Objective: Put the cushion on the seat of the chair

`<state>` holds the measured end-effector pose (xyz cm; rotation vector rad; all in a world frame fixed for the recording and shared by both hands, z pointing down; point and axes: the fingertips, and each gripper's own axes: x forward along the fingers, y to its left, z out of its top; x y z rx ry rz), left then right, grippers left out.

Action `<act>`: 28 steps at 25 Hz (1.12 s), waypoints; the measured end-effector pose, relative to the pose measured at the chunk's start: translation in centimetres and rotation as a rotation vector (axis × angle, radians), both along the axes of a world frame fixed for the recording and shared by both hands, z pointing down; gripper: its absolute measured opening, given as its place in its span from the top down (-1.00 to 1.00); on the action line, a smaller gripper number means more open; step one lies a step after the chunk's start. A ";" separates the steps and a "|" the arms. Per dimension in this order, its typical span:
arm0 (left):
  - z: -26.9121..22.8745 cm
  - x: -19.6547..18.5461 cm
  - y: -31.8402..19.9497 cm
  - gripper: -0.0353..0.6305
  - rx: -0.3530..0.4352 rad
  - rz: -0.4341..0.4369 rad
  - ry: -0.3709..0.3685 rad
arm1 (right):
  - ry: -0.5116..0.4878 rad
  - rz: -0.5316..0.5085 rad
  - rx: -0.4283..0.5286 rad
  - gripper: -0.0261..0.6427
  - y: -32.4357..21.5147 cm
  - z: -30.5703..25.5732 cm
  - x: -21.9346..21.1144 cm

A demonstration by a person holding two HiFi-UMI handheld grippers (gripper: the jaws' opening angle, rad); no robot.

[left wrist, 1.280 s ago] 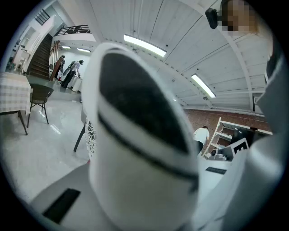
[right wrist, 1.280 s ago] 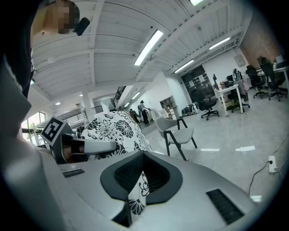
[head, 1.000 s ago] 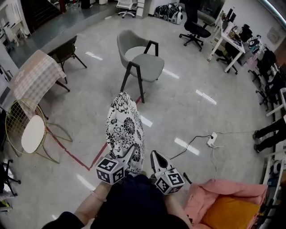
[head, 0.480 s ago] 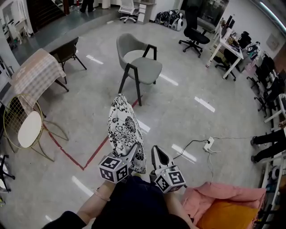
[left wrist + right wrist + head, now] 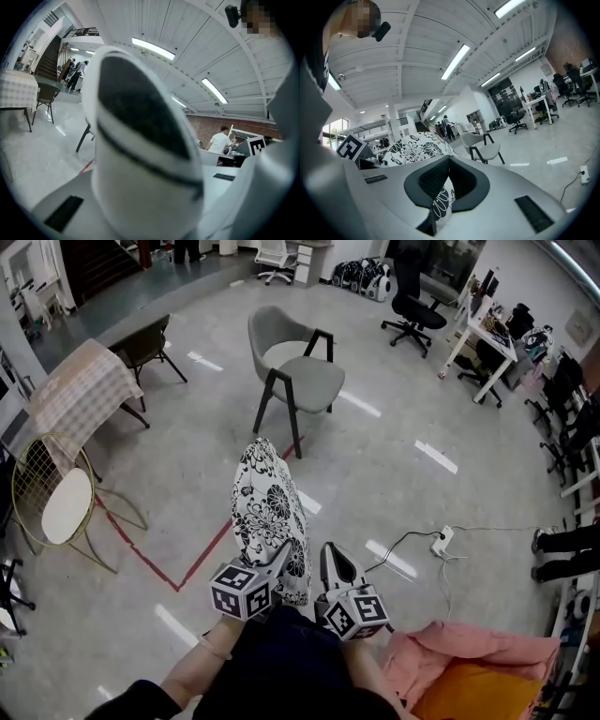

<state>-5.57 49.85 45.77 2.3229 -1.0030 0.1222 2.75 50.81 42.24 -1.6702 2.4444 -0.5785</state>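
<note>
Plainly both pairs of jaws are pinched shut on the near end of the cushion [image 5: 267, 512], the left gripper [image 5: 278, 557] beside the right gripper [image 5: 328, 557], which nips a fold of its fabric. Held above the floor [image 5: 394, 474], the cushion's long axis runs straight away from them toward the chair [image 5: 298, 371], whose seat [image 5: 314, 387] stands well ahead, with neither hand nearer.

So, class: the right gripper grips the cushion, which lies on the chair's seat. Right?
No: the cushion is held in the air, short of the chair, as the head view shows. The right gripper does grip it.
</note>
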 end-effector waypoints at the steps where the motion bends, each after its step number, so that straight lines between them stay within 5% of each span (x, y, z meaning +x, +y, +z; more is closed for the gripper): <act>1: 0.1 0.0 -0.1 0.82 -0.008 0.000 0.002 | -0.001 0.003 -0.003 0.89 -0.2 0.1 0.1; 28: 1.2 2.0 -13.6 0.82 -0.078 -0.009 -0.010 | -0.024 0.011 -0.068 0.89 -13.6 1.0 2.0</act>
